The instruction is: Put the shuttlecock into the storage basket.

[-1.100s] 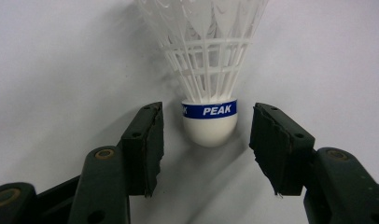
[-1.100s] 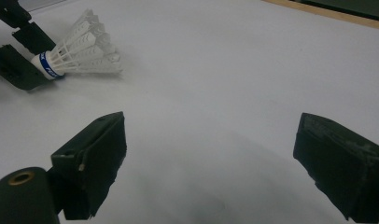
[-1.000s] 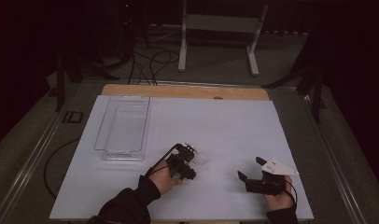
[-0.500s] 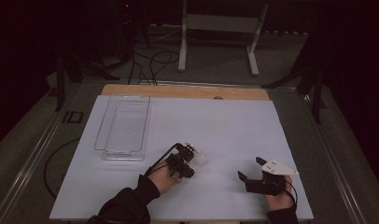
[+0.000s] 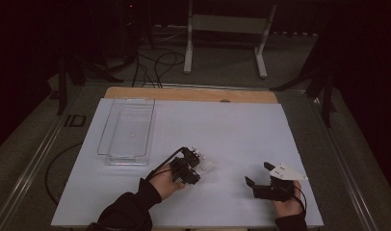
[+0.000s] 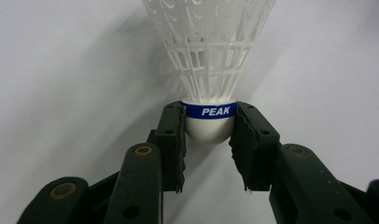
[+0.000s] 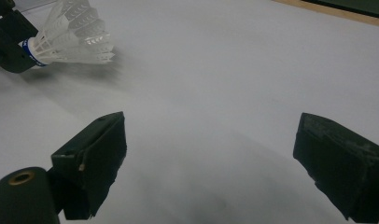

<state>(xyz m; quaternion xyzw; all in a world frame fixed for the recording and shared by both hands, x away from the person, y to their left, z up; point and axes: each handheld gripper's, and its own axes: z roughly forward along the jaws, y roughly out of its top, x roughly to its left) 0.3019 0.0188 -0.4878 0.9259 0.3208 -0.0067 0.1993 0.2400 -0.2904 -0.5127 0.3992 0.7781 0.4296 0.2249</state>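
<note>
A white plastic shuttlecock (image 6: 208,51) with a blue band marked PEAK around its cork points away from my left gripper (image 6: 208,128). That gripper is shut on the cork, one pad on each side. From above, the left gripper (image 5: 189,166) sits at the front middle of the white sheet, with the shuttlecock's (image 5: 204,166) skirt sticking out to its right, low over the sheet. My right gripper (image 5: 262,177) rests near the front right, open, with nothing between its jaws. In the right gripper view (image 7: 211,140) the shuttlecock (image 7: 73,37) lies far off at upper left.
A clear plastic tray (image 5: 127,157) with nothing in it stands at the left of the white sheet (image 5: 232,130). A wooden strip (image 5: 191,94) runs along the table's far edge. Beyond it, cables and a metal stand's legs (image 5: 225,43) lie on a dark floor.
</note>
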